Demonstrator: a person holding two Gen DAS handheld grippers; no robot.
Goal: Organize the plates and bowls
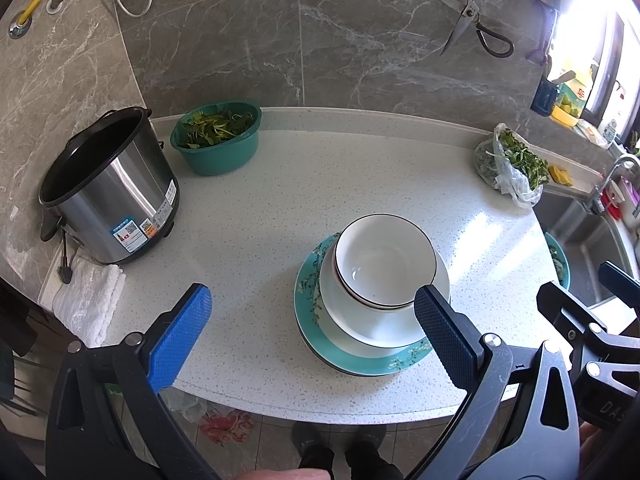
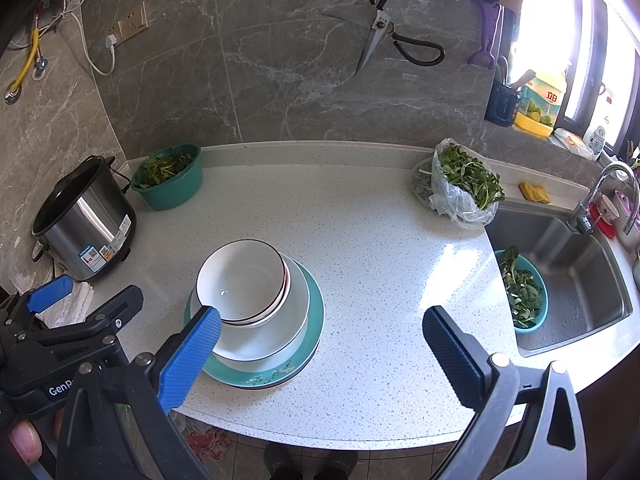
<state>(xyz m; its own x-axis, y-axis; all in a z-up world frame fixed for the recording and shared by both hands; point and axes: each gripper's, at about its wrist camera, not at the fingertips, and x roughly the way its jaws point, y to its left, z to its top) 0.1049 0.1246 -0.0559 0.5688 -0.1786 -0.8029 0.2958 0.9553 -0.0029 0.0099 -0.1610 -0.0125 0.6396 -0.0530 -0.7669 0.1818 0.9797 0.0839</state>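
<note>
Speckled white table [image 1: 280, 184] fills both views, and your tongs' blue pads cover part of the stack's near rim. Stack: two white bowls [image 1: 384, 260] nested in a bigger white bowl [image 2: 280, 320] on a teal plate [image 1: 320, 344]. Left tongs [image 1: 312, 332] and right tongs [image 2: 320, 344] are both spread wide, gripping nothing. Only your right view shows the sink [image 2: 580, 272].

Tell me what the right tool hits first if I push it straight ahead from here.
Probably bare countertop: the open right tool points just right of the dish stack, with its left finger overlapping the stack's edge. Depth unclear.
</note>
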